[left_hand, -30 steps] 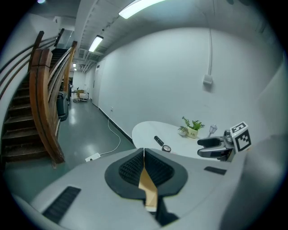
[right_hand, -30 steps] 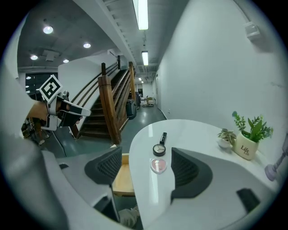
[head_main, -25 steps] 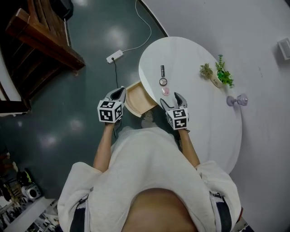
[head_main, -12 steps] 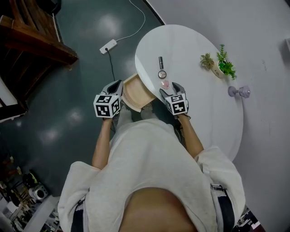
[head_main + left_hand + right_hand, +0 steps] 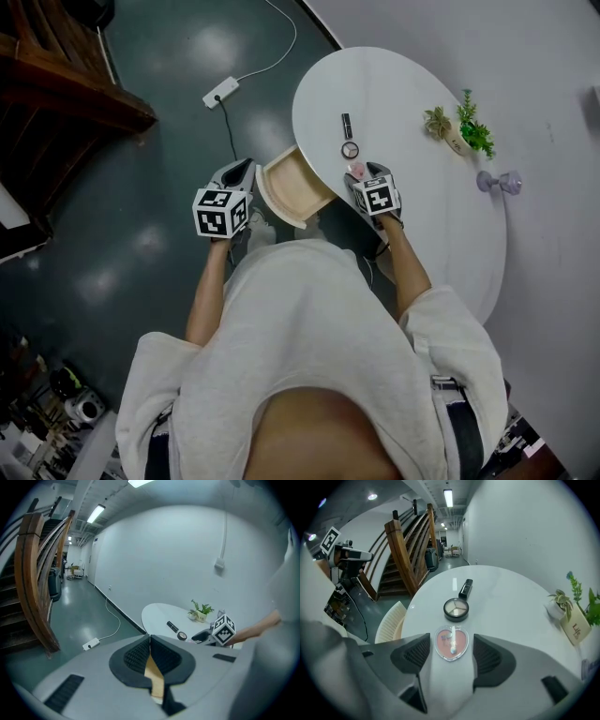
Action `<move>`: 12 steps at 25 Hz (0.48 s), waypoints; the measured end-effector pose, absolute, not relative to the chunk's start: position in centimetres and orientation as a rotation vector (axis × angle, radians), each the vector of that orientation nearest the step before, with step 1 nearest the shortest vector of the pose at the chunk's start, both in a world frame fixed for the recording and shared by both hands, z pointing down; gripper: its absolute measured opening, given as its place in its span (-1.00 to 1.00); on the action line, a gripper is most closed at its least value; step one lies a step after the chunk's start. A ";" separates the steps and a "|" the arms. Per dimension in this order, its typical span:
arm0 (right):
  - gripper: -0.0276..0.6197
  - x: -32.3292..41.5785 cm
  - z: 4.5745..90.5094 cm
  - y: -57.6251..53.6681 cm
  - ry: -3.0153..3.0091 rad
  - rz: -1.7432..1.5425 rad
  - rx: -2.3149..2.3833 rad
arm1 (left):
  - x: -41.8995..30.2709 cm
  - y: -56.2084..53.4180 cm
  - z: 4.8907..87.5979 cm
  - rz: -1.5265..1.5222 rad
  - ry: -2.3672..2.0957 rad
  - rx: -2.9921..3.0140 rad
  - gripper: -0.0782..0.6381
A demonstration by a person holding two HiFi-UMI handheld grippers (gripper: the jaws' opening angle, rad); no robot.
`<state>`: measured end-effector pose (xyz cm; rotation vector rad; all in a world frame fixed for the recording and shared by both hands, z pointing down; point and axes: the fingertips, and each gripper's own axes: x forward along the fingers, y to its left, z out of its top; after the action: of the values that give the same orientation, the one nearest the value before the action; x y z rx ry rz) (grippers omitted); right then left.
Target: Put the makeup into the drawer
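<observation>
- The right gripper (image 5: 451,648) points steeply down at the white surface (image 5: 511,602). Its jaws stand wide apart and have just been closing a little. They have hold of nothing.
- The pink heart-shaped compact (image 5: 451,641) lies flat between those jaws, with bare surface showing on both sides, so neither pad presses on it.
- Risk: the compact is low and smooth-rimmed. If the jaws close too high, they may skate over its edge. Closing on the tapering sides could squirt it away, into the round compact (image 5: 455,608) just beyond.
- Risk: coming down too hard could scrape the jaw tips on the surface.
- The drawer (image 5: 292,187) stands pulled out under the surface's near-left rim. A loose grip on the way over could drop the compact to the floor.
- The left gripper (image 5: 150,641) sits just beside the drawer with its jaws closed together. A pale strip shows through their slit, and I cannot tell whether it is pinched. An unsteadied drawer may shift.
- Farther off lie a black tube (image 5: 465,588) and a small plant (image 5: 569,606), well clear.
</observation>
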<state>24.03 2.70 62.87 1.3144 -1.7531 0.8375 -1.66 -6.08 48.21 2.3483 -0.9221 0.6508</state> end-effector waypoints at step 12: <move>-0.21 24.2 63.1 2.5 -1.705 0.870 1.291 | -2.4 -6.3 48.6 0.657 -0.879 2.356 -0.75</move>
<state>24.25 2.48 63.13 1.2915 -1.7045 0.8697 -2.38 -6.26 48.57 2.3557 -0.8795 0.6573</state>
